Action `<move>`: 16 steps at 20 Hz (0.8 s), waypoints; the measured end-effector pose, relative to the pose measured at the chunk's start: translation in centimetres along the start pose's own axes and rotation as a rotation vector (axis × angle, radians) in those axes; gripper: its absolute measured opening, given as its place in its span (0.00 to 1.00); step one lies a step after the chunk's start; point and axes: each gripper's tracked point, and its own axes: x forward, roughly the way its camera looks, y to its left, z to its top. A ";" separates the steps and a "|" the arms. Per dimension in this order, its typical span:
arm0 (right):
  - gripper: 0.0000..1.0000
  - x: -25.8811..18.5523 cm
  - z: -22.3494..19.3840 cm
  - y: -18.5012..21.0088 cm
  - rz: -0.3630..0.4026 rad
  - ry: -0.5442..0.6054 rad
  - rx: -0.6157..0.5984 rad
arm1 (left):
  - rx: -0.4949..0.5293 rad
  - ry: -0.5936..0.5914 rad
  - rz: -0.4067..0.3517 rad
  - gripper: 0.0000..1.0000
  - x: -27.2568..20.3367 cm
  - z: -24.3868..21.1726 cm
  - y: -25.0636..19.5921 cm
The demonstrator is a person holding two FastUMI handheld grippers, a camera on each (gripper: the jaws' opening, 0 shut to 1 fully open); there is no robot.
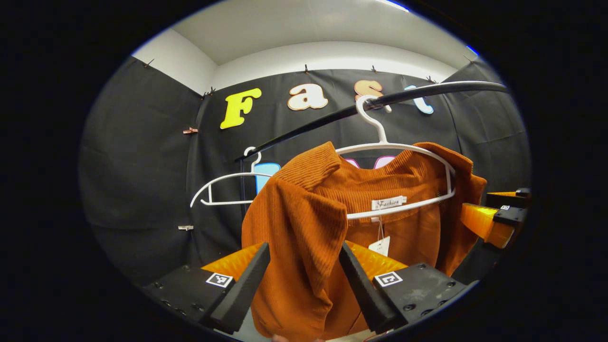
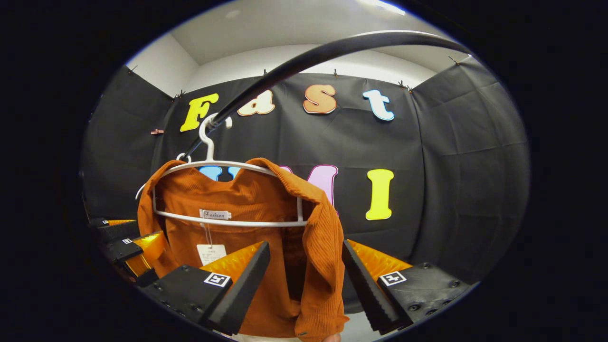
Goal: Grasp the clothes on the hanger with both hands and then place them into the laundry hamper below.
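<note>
My left claw [image 1: 304, 280] stands wide, its two fingers either side of the near shoulder and sleeve of the orange garment [image 1: 304, 228] without pressing it. My right claw [image 2: 306, 280] is likewise wide, straddling the garment's other shoulder and hanging front edge. Seen from the left gripper view, the right claw sits at the far right beside the garment; seen from the right gripper view, the left claw sits low at the left edge.

The garment hangs on a white hanger [image 1: 403, 149], whose hook rides on a black rail [image 1: 427, 90]. A neck label and a paper swing tag [image 1: 380, 245] show inside the collar. A second, bare white hanger [image 1: 223, 190] hangs farther along the rail, just beyond the garment.

The garment's lower hem is cut off below my fingers; I cannot make out what lies beneath.
</note>
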 end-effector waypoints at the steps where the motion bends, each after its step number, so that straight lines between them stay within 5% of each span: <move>1: 0.98 0.9 -0.4 0.2 0.016 0.002 0.022 | 0.004 -0.006 -0.003 0.89 0.7 -0.1 -0.3; 3: 0.88 2.8 -2.3 0.3 0.045 0.050 0.072 | 0.008 0.032 -0.048 0.60 2.3 -1.5 -1.2; 6: 0.40 4.6 -3.4 -0.4 0.051 0.077 0.078 | 0.006 0.029 -0.026 0.16 3.1 -1.4 0.0; 8: 0.08 5.1 -3.9 1.4 0.148 0.117 0.175 | 0.002 0.041 -0.036 0.09 3.6 -1.9 -0.1; 11: 0.08 4.9 -4.1 1.5 0.226 0.176 0.311 | -0.004 0.059 -0.023 0.08 3.9 -2.4 0.9; 16: 0.04 5.5 -4.2 0.6 0.220 0.270 0.502 | -0.058 0.133 -0.035 0.05 4.3 -3.0 1.7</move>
